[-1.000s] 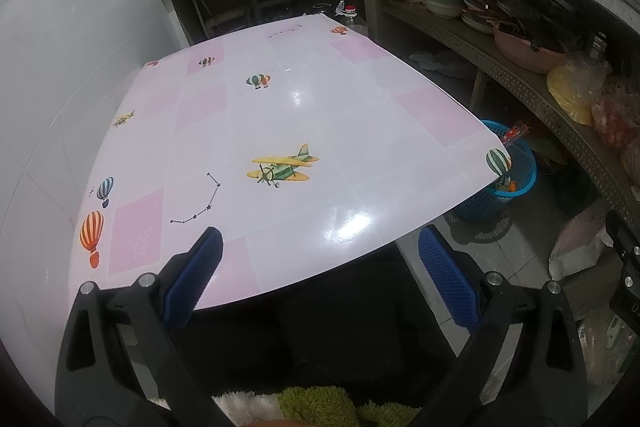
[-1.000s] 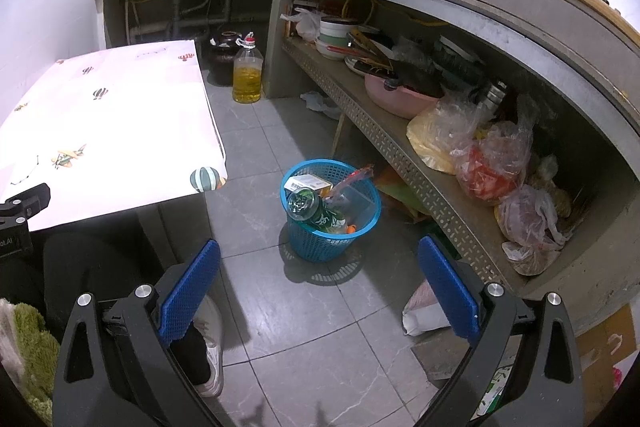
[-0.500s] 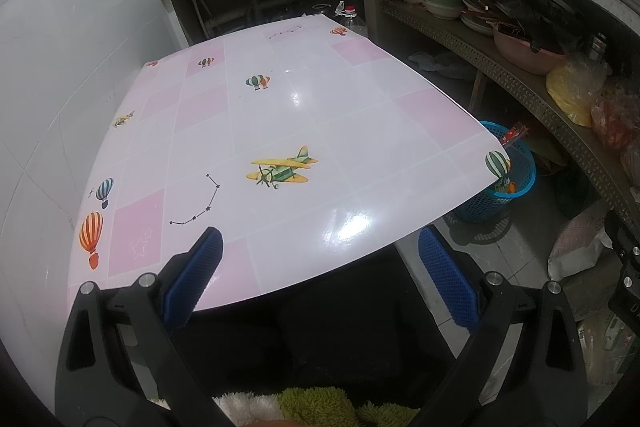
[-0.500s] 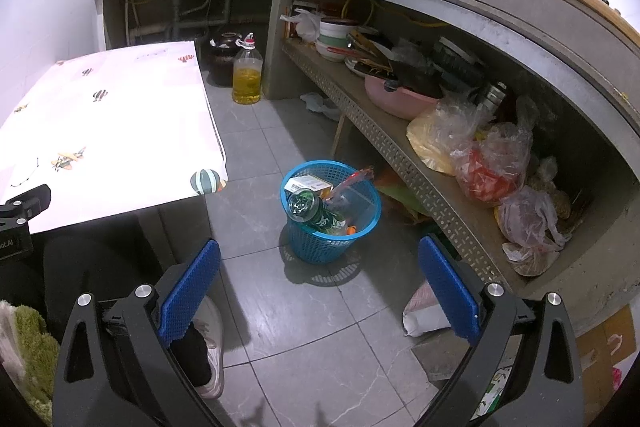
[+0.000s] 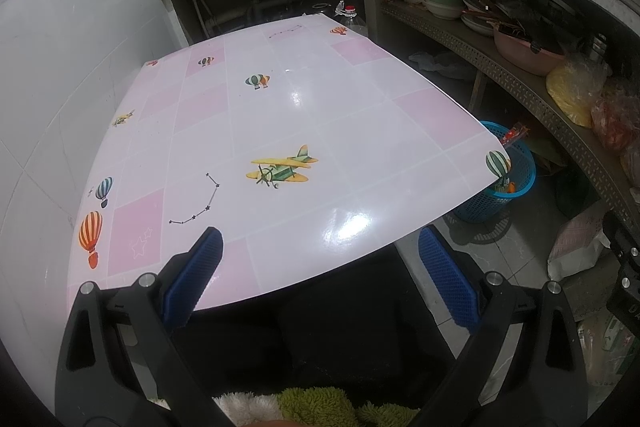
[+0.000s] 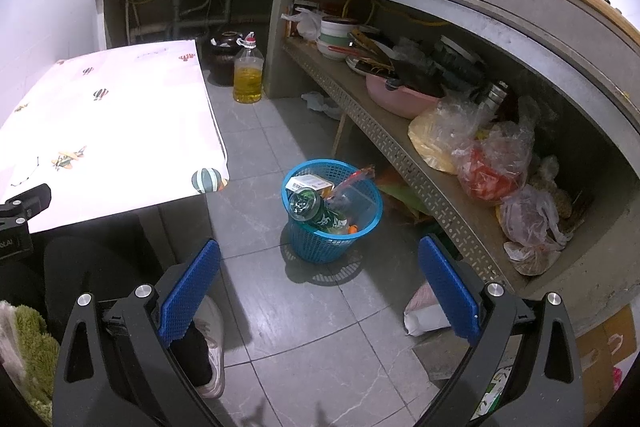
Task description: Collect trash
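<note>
My grippers, left [image 5: 318,269] and right [image 6: 320,277], gape wide, empty; basket [image 6: 298,249] at twelve o'clock holds trash, table [image 5: 280,115] bare

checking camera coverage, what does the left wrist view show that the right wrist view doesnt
Only the left wrist view shows the table's left part by the wall: the orange balloon print and the star line, plus the left gripper, open.

Only the right wrist view shows what is inside the basket: a green bottle and a box. It also shows the oil jug, a shoe and the right gripper, open.

Both show the table, the basket, the plane print and the pink bowl.
</note>
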The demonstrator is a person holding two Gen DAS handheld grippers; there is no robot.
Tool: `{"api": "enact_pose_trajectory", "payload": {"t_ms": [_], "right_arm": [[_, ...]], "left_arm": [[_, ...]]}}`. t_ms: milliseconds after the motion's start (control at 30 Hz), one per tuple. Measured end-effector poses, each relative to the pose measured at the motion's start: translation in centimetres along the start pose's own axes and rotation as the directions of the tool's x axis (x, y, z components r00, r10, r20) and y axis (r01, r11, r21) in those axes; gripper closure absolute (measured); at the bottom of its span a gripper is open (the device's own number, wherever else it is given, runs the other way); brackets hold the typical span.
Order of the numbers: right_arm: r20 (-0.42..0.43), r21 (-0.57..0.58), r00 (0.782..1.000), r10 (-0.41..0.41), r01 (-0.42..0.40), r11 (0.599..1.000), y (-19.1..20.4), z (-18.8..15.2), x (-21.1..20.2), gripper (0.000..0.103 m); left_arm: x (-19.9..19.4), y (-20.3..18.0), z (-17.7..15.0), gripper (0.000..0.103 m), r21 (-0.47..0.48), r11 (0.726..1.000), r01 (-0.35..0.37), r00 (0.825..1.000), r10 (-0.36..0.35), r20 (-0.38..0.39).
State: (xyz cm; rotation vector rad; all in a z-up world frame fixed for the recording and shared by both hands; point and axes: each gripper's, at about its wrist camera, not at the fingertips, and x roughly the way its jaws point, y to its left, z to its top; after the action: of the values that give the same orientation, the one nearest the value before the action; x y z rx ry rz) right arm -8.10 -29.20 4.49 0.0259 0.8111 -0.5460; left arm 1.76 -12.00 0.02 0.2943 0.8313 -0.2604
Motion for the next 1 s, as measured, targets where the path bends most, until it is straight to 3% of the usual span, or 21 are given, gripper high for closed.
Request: {"api": "enact_pose_trajectory", "payload": {"t_ms": [1000], "right_arm": [[-0.003,0.000,1.000,-0.002,0.002,1.000,0.58,-0.24,0.32,0.007]], "left_arm": [[0.33,-0.36,-0.03,0.009,-0.008,1.000,0.003,1.000,-0.003,-0.015]]}}
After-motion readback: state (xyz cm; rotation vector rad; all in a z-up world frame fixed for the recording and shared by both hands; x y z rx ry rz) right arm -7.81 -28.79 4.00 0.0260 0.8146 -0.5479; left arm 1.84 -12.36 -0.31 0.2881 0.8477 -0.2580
